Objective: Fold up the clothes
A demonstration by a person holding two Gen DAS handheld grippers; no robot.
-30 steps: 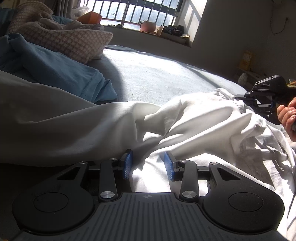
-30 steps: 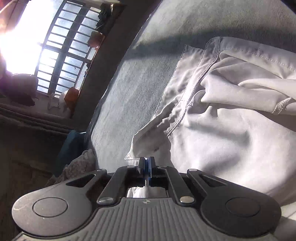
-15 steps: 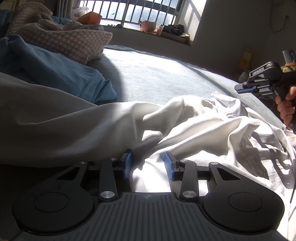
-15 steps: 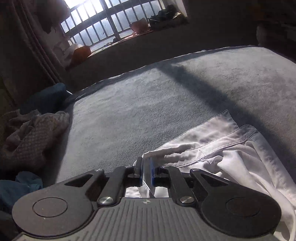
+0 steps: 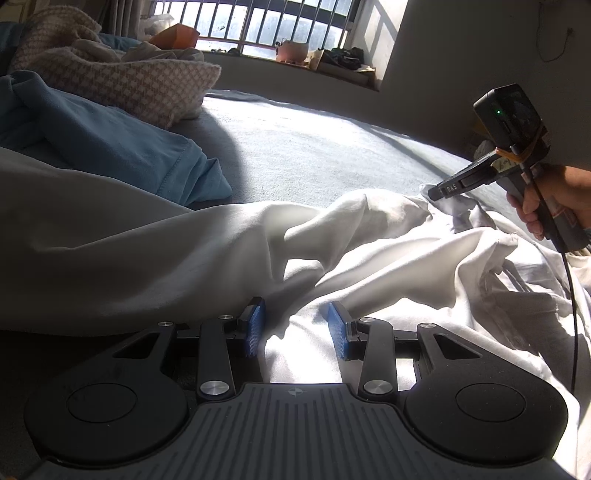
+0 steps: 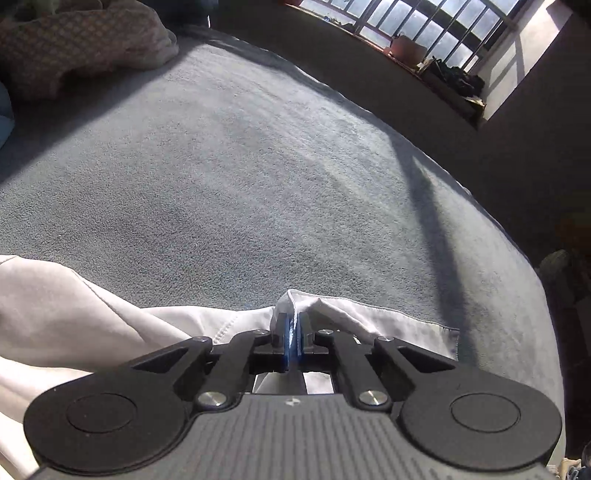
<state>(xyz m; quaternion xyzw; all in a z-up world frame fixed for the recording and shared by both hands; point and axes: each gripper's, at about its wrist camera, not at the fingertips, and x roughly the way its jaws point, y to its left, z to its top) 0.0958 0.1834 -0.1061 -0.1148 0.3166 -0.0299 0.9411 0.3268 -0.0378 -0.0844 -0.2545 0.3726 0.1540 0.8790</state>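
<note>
Claws (image 5: 296, 326) (image 6: 294, 328): two, one white garment (image 5: 369, 266).

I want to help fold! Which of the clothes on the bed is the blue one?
The blue garment lies crumpled between the checkered knit behind it and the white garment in front.

We see hard daylight entering through the barred window (image 5: 273, 26) at 12 o'clock in the left wrist view and at 1 o'clock in the right wrist view. It overexposes the white garment (image 5: 388, 266) and a patch of the grey bed (image 5: 314, 147). A long diagonal shadow crosses the bed toward 5 o'clock in the right wrist view. Fisheye distortion bows the bed's far edge in both views. Both frames are sharp, with dim corners.
</note>
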